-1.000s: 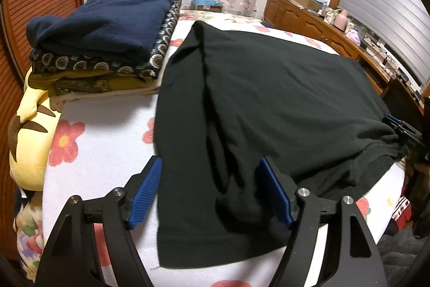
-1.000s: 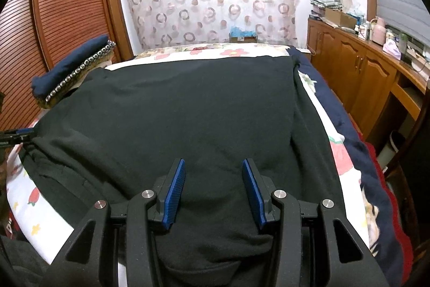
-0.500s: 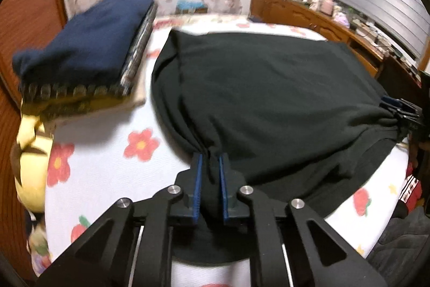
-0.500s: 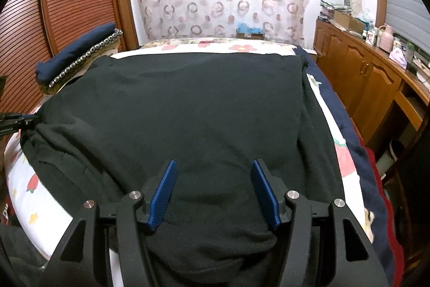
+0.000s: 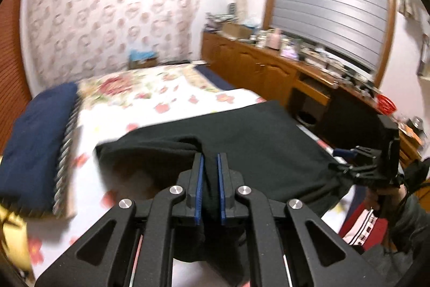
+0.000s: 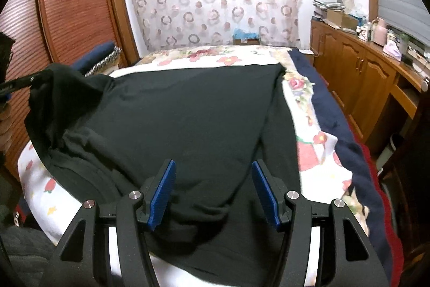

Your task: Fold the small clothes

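Note:
A black garment (image 5: pixel 255 141) lies spread over the floral bed sheet (image 5: pixel 166 93). My left gripper (image 5: pixel 209 187) is shut on a bunched fold of its edge and holds that side up off the bed. In the right wrist view the raised corner hangs at the far left from the left gripper's tip (image 6: pixel 16 84), while the rest of the garment (image 6: pixel 193 109) lies flat. My right gripper (image 6: pixel 213 190) stands open over the near hem, cloth under and between its blue pads (image 6: pixel 161 192) but not pinched. It also shows at the garment's right edge in the left wrist view.
A stack of folded clothes topped with navy (image 5: pixel 35 141) sits on the bed's left side. A wooden wardrobe (image 6: pixel 72 4) stands behind it. A cluttered wooden cabinet (image 6: pixel 357 71) runs along the right wall. A person's sleeve (image 5: pixel 403 209) is behind the right gripper.
My left gripper closed on the garment's left edge, then rose and swung with it, pulling that side off the sheet. The right gripper's jaws spread wider and it drew back a little.

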